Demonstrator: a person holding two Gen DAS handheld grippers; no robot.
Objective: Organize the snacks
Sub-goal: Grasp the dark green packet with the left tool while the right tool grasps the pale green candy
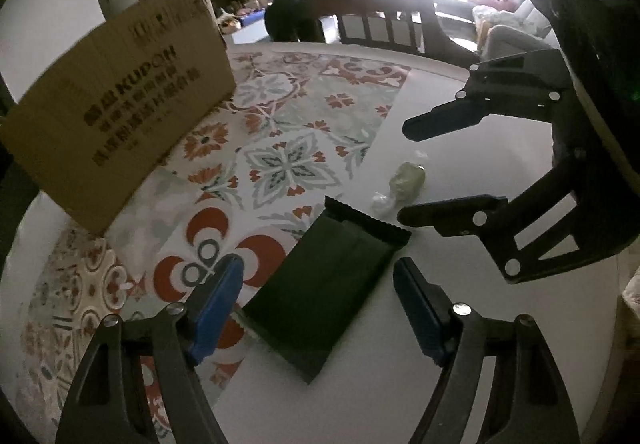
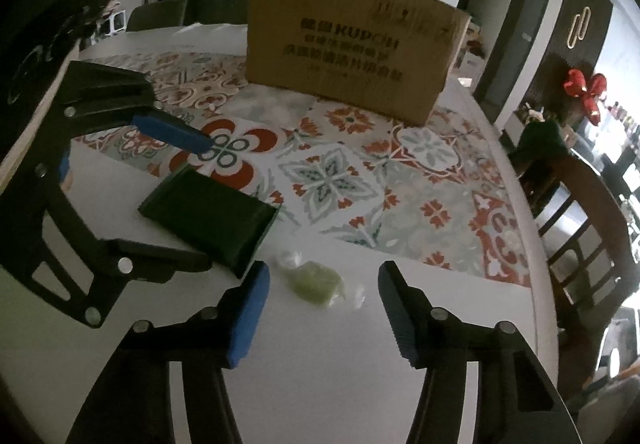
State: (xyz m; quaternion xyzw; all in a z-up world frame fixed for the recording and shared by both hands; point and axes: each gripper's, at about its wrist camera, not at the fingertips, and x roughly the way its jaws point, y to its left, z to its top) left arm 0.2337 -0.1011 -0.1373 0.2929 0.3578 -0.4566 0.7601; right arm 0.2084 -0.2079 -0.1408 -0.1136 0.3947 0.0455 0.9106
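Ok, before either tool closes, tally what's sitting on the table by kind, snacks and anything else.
Dark green flat snack packet: 1
Pale green wrapped candy: 1
Cardboard box: 1
Patterned mat: 1
Total: 4 things, 2 of them snacks.

Both hand-held grippers, left point(image 1: 318, 280) and right point(image 2: 323, 284), angle downward, jaws apart.

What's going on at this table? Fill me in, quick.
A person is sorting snacks with a hand-held gripper in each hand. The left hand-held gripper is open around a dark green packet lying flat on the table. The right hand-held gripper is open over a small pale green wrapped candy. Neither snack is gripped yet. A cardboard box stands behind them on the patterned mat.
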